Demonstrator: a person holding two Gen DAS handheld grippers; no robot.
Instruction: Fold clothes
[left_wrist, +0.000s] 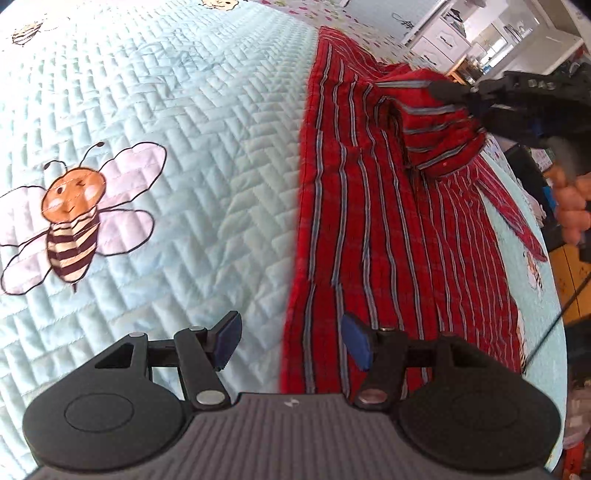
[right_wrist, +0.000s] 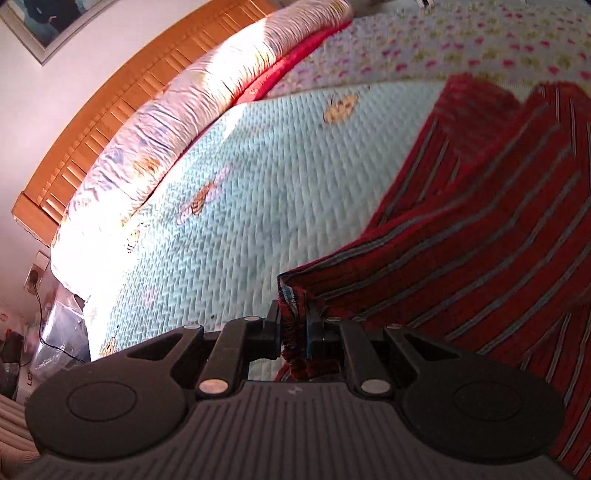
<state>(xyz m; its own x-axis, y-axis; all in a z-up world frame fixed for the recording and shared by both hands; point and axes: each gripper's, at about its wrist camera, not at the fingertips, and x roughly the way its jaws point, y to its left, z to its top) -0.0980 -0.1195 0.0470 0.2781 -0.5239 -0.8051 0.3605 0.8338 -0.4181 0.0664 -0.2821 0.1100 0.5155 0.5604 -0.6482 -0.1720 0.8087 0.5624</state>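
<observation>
A soft, limp red shirt with grey-blue stripes (left_wrist: 369, 221) was spread on the pale-blue quilted bedspread (left_wrist: 203, 147); one bunched edge was pinched in the closed right tongs (right_wrist: 295, 328), while the left tongs (left_wrist: 291, 343) were held open and empty over the shirt's near hem, judged the best place to grasp

A wooden slatted headboard (right_wrist: 99, 122) stood against a pale wall (right_wrist: 33, 110), sunlight brightening the pillow (right_wrist: 177, 122); white drawers (left_wrist: 443, 40) stood beyond the bed.
</observation>
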